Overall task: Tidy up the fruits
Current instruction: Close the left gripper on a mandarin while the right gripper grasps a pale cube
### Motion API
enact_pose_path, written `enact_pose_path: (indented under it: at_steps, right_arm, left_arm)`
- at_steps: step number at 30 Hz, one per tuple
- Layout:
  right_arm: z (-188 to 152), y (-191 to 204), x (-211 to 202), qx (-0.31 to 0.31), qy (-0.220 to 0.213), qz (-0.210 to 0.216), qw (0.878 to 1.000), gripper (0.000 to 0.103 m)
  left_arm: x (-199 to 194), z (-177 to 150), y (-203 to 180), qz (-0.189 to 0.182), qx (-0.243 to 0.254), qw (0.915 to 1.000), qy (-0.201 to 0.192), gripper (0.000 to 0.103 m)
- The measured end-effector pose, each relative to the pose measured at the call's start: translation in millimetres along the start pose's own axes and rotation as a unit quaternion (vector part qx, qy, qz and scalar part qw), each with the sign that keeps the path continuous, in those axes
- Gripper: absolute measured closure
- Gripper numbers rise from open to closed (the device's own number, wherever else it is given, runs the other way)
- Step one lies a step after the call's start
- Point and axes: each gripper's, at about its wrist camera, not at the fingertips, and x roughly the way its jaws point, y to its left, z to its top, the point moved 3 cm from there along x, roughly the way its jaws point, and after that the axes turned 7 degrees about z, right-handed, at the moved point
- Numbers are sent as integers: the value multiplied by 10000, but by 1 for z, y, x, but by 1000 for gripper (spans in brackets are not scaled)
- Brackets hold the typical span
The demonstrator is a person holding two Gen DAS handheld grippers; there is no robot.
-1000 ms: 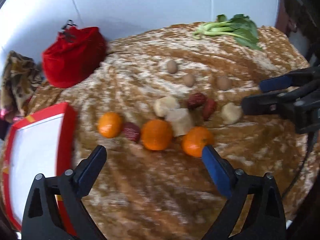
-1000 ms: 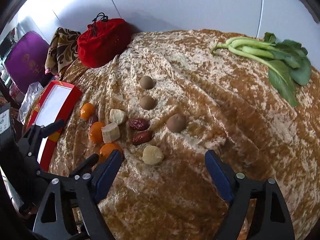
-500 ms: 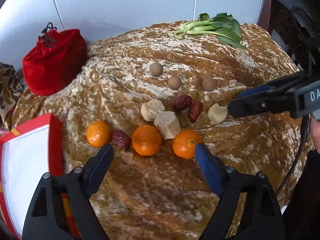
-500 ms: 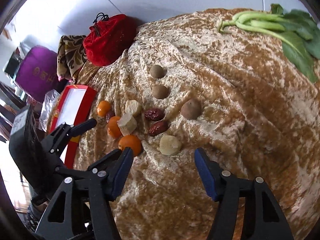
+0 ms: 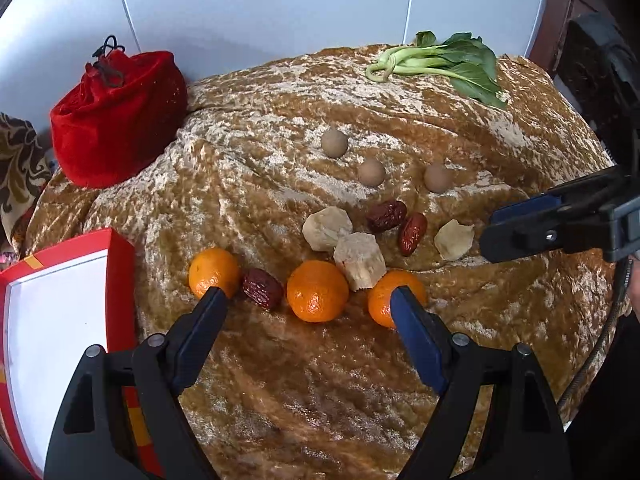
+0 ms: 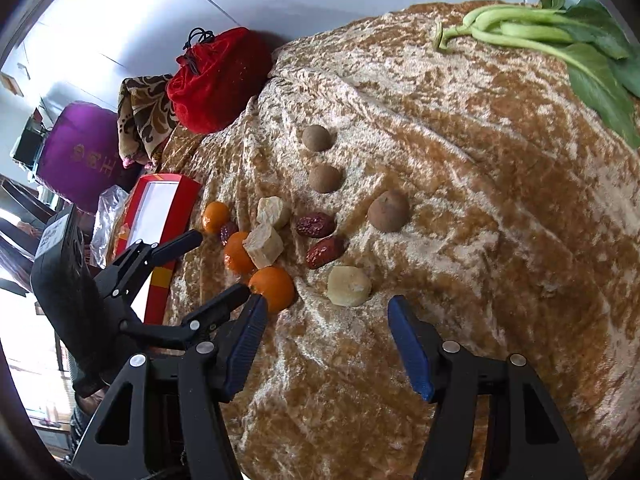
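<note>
Left wrist: tongs [image 5: 308,294] agape over middle orange [image 5: 317,291].

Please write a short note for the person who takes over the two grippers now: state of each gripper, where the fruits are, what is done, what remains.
Left gripper: open, empty, above the row of three oranges; its jaws have just narrowed.
Right gripper: open, empty, near the pale chunk; its jaws have just been closing.
All fruit lies loose on the brown cloth. The red box holds nothing visible.
Done: nothing sorted yet.
Left: everything, probably into the box.
</note>
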Motion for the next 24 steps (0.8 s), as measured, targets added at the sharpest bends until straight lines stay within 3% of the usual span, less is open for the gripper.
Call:
enact_pose_path:
  at_steps: [8, 14, 18, 24]
  right_arm:
    - [7, 0, 18, 210, 99, -158, 9996, 47]
    - [8, -1, 33, 260, 195, -452, 9984, 55]
    - [8, 0, 36, 275, 200, -481, 9983, 57]
    - [9, 0, 39, 285, 204, -519, 9980, 57]
  left_arm:
    - [-4, 2, -6, -128, 235, 9996, -102, 24]
    - [3, 6, 2, -393, -33, 9992, 1, 45]
    - [3, 8, 12, -469, -261, 9986, -12, 46]
    - [10, 5, 0, -270, 13, 9996, 61, 47]
